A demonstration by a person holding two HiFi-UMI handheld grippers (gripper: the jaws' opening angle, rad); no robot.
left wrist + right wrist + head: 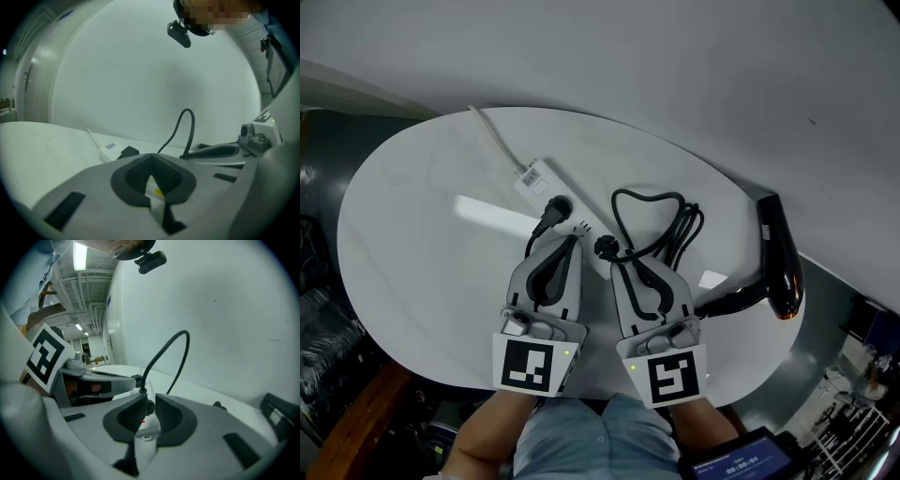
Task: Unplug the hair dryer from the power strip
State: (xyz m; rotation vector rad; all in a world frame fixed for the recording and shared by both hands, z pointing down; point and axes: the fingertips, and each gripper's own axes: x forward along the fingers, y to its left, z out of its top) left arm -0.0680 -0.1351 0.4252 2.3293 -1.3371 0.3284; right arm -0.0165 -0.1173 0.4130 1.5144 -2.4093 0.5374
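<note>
Item: hair dryer (780, 262), lying on its side at the 3 o'clock edge of the table (422, 244), well apart from both grippers.
Cord (661, 220): running from the dryer in loose loops toward 9 o'clock and ending at the plug (605, 247).
Plug: sitting in the power strip (534, 178) near its 4 o'clock end and standing up off the strip's face.
Power strip: lying flat, with its long axis running roughly 10 o'clock to 4 o'clock and its own white lead leaving at 10 o'clock.
Right gripper (614, 264): the nearer of the two, pointing toward 12 o'clock with the plug right at its tips. Its jaws are showing a narrow gap that the plug is filling, pads pressing on either side, which reads as a grasp on the plug.
Left gripper (572, 240): clenched, tips meeting with nothing between them. It is lying just beside the right one at its 9 o'clock, with its tips sitting over the strip's middle, apparently bracing it.
Second plug (554, 209): sitting further up the strip, at 11 o'clock from the left tips, with its lead disappearing under the left gripper. Going by the cord routes, it is not the dryer's.
Deciding relation: the plug is standing at right angles to the strip's face, so the pull is looking like a straight lift off that face, not along the strip's length.
Risk: the strip may be lifting with the plug unless the left gripper is pressing it down.
</note>
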